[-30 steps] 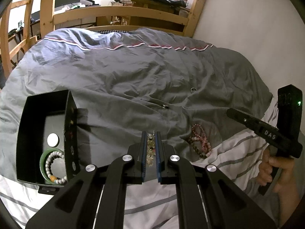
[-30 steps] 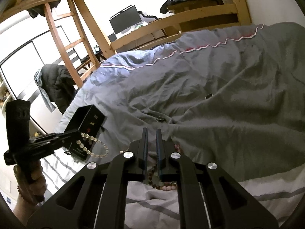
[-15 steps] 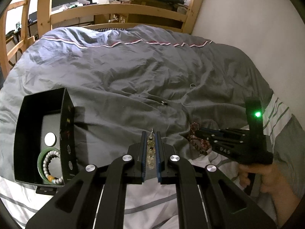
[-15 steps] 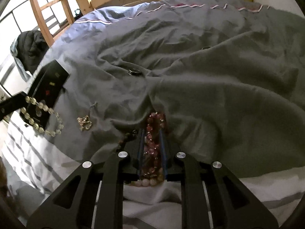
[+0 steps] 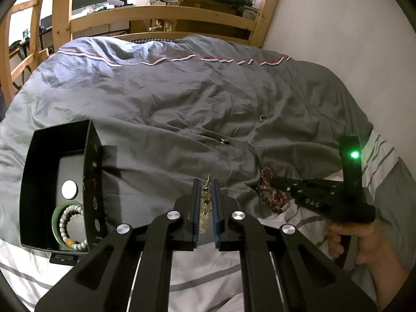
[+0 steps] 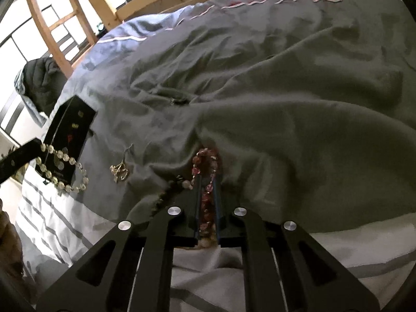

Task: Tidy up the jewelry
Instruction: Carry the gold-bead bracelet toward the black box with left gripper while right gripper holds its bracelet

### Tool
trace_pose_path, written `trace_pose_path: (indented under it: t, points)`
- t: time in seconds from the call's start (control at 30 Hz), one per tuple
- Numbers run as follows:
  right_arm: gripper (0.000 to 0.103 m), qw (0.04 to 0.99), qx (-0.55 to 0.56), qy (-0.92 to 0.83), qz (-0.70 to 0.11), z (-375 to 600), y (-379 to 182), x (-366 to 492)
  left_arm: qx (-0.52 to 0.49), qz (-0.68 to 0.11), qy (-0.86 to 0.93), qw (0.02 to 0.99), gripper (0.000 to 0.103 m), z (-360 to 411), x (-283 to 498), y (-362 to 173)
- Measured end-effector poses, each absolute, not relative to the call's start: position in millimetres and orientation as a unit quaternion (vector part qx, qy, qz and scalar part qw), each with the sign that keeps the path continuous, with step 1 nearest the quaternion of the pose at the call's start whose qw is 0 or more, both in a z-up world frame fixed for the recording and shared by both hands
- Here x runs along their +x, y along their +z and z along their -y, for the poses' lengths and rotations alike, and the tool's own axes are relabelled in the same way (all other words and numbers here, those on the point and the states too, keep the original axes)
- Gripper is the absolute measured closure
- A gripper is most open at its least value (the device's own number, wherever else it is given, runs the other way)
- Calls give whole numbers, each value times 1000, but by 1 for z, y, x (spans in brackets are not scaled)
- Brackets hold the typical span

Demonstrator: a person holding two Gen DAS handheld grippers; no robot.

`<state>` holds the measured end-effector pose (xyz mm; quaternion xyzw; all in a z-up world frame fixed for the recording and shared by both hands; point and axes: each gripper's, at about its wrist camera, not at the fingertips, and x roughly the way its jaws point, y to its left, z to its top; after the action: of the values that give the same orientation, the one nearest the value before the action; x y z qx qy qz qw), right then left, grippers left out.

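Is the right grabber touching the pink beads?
Touching. The right wrist view shows the right gripper with its fingers closed around the pink bead bracelet, beads pressed between them.

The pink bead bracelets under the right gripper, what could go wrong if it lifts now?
The right gripper straddles the pink bead bracelets, and a dark bead strand lies tangled against them, so it might drag along. The left gripper holds a pale bead bracelet dangling in a long loop, which could snag on the black box rim.
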<state>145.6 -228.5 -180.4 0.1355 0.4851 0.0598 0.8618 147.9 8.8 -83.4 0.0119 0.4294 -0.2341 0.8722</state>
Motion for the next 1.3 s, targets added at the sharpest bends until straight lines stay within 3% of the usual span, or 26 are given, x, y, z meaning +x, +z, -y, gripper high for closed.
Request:
trace_pose_path:
  t: [0.1,0.23,0.27,0.37,0.47,0.97,1.3]
  points:
    - [63,857,161,71,-485,231,-186,146,11,-430,-233,872,95,-9,148,-83]
    - [59,860,150,72,-483,224,-186,148,9,-429,-233,873,95,-9,148,-83]
    - [60,861,145,72,-481,223,-186,148,10,-429,-233,873,95,-9,148,-82]
    - [88,868,128,78,-473,217,-183,147,11,-430,-232,872,95,-9,149,-82]
    - [95,877,130,84,-454,219,-174,144,13,-430,-232,872,95,-9,149,-82]
    - [95,890,200,108,-394,237,-141,135,5,-427,-228,875,95,-13,148,-81]
    - [95,907,194,134,-349,225,-79,120,-1,-414,-223,883,95,-26,148,-61]
